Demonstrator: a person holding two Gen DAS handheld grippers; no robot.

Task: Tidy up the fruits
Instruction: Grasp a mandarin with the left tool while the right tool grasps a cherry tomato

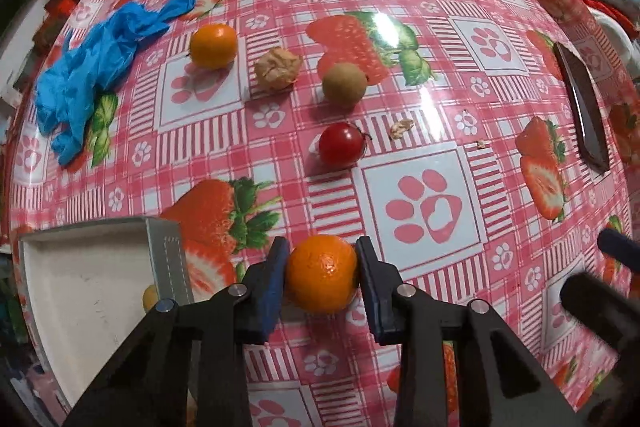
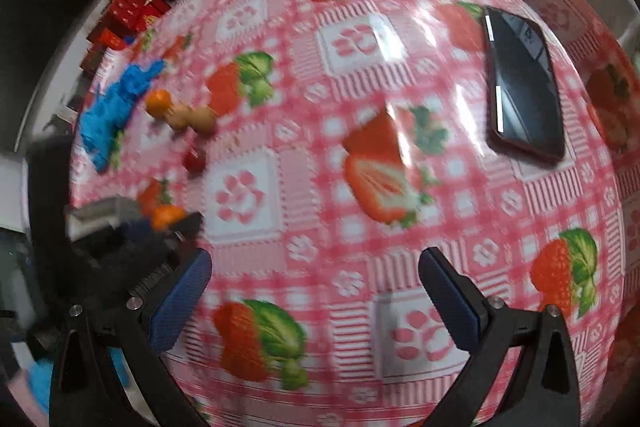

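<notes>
Jaws on your left gripper [image 1: 322,277] are closed against both sides of a small orange [image 1: 322,274], held low over the counter's [image 1: 440,163] near edge just beside the white tray [image 1: 80,291]. Your right gripper's [image 2: 316,301] jaws stand wide apart, holding nothing. Round, smooth skin could roll out between the flat pads [image 1: 272,287] if you swing fast. Clearing the tray's raised wall matters too; clipping it could knock the fruit loose toward the edge.
</notes>
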